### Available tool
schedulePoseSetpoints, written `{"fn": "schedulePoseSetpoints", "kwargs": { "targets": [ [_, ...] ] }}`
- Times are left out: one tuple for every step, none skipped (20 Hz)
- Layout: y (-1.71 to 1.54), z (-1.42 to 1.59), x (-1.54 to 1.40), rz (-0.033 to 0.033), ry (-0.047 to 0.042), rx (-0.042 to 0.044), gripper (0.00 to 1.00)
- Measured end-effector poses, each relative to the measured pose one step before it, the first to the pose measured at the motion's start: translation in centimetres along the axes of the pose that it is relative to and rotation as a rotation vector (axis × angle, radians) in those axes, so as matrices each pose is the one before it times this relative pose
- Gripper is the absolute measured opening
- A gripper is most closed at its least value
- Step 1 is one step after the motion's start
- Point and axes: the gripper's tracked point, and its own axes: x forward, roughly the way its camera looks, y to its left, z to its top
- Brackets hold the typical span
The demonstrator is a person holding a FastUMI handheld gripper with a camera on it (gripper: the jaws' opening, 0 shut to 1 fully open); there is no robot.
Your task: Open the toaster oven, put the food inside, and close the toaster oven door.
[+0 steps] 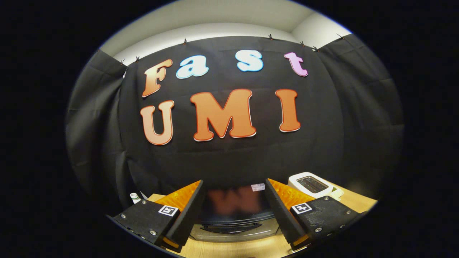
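Observation:
The toaster oven [233, 234] sits on the wooden table, low between my fingers and seen from above. Its dark glossy surface [235, 206] mirrors the wall behind, and a dark curved handle [229, 228] runs across its pale grey front. From this angle the door looks shut. My gripper [233, 182] is open, one finger on each side above the oven, with nothing between them. A small white block [258, 187] lies just beyond the oven's far edge, close to the right fingertip.
A white pop-up toaster [311, 184] stands on the table [353, 200] beyond the right finger. A small white bottle with a green band [134, 197] stands beyond the left finger. The black cloth wall hangs close behind the table.

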Motion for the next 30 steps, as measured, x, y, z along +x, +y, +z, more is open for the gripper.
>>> {"fn": "schedulePoseSetpoints", "kwargs": {
  "targets": [
    [0.139,-1.345,0.516,-0.00349,0.02034,-0.02165,0.99],
    [0.21,-1.296,0.486,-0.00177,0.01956,-0.01695,0.99],
    [0.275,-0.956,0.485,0.00568,0.01928,-0.00493,0.99],
    [0.325,-0.743,0.493,0.00457,0.01533,0.00242,0.99],
    [0.01,-0.826,0.52,-0.00378,0.01724,-0.00278,0.99],
    [-0.067,-0.855,0.475,-0.00779,0.02339,-0.01263,0.99],
    [0.014,-0.891,0.595,-0.00369,0.02225,-0.0103,0.99],
    [0.137,-0.613,0.242,0.00151,0.02059,-0.00357,0.99],
    [0.132,-0.363,0.27,0.00261,0.01805,0.00408,0.99],
    [0.132,-0.424,0.157,0.00077,0.01849,0.00623,0.99],
    [0.102,-0.64,0.237,-0.00015,0.01856,0.00316,0.99],
    [0.208,-0.575,0.185,-0.00135,0.01755,-0.0027,0.99],
    [0.091,-0.685,0.22,-0.00491,0.02052,-0.00935,0.99],
    [0.013,-1.064,0.121,-0.0048,0.03432,-0.0191,0.99],
    [0.163,0.721,0.158,-0.00023,-0.03968,-0.01286,0.99],
    [-0.034,-0.004,-0.522,0.00538,0.01037,-0.00919,1.0],
    [0.244,-0.248,-0.47,0.01222,0.00405,0.004,0.99],
    [-0.051,0.038,-0.158,-0.00014,-0.00763,0.00276,0.99],
    [-0.24,-0.321,-0.173,-0.0023,0.00731,-0.00099,0.99],
    [0.12,-0.078,-0.234,0.01293,0.00831,0.0211,0.99],
    [0.306,-0.013,-0.967,-0.00192,-0.00032,-0.02575,1.0],
    [-0.306,-0.364,0.064,0.00058,0.01452,-0.01187,1.0],
    [0.06,0.207,-0.412,-0.00146,-0.00033,-0.00728,0.99],
    [-0.018,-0.262,0.154,-0.00177,0.00796,0.00608,1.0],
    [0.044,-0.17,-0.238,-0.00106,0.00071,0.00432,1.0],
    [0.001,-0.182,-0.341,-0.00071,0.00557,-0.00247,1.0],
    [-0.092,-0.144,-0.411,-0.00047,-0.00038,-0.00088,1.0],
    [-0.018,-0.248,-0.504,-0.0002,-0.0016,0.00315,1.0],
    [-0.044,-0.358,-0.488,0.00078,-0.00027,0.00248,1.0],
    [0.014,-0.248,-0.42,0.00139,0.0039,0.00139,1.0]
  ]
}}
